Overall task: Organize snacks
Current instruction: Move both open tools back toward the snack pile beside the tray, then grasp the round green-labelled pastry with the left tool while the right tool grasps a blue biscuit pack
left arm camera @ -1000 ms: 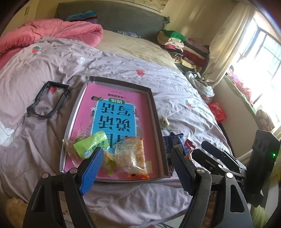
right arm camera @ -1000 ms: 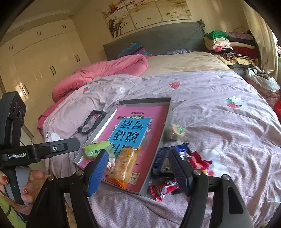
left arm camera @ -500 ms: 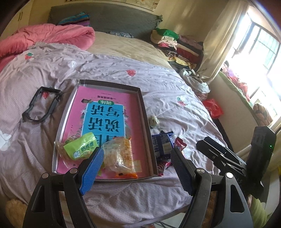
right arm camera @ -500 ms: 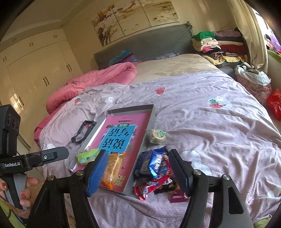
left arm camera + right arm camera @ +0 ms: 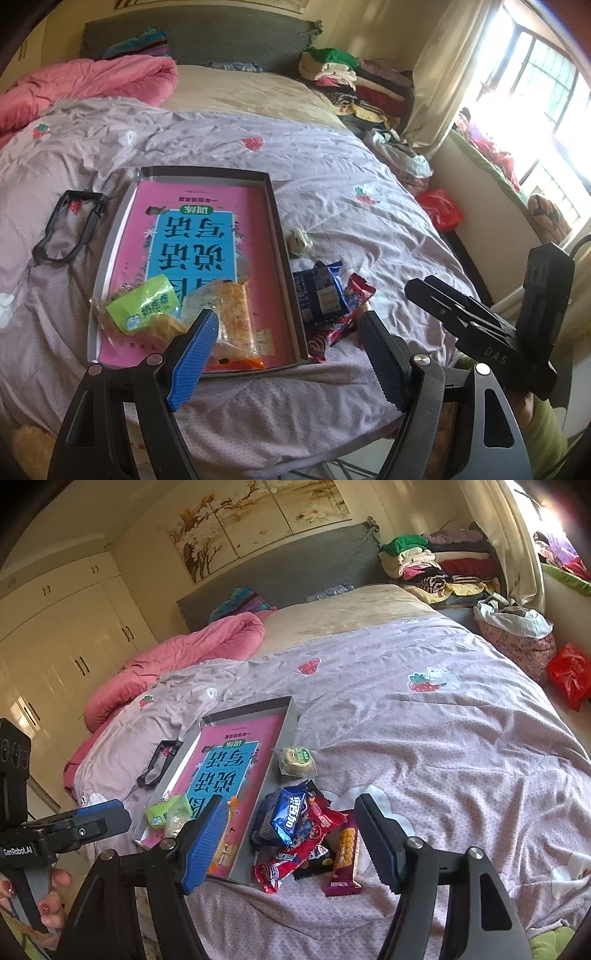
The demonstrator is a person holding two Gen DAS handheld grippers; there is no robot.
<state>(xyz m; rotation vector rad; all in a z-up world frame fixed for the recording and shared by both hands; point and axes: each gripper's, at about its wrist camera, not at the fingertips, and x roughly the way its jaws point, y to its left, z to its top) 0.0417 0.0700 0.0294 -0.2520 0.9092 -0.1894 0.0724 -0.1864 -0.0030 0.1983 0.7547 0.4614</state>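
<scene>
The bed carries a tray already holding two snacks; a loose pile of packets lies just beside it. The soft quilt could let packets slide. Both the left tool and right tool gape wide, empty.

Blown-out daylight from the window, fisheye-warped dark edges

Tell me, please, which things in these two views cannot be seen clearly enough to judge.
- Left wrist view: the left gripper finger covers part of the orange snack in the tray.
- Right wrist view: the right gripper finger hides the tray's near end.
- Both views: the lower wrappers in the pile are covered by the blue packet; their number is unclear.
- Small print on wrappers: too small.
</scene>
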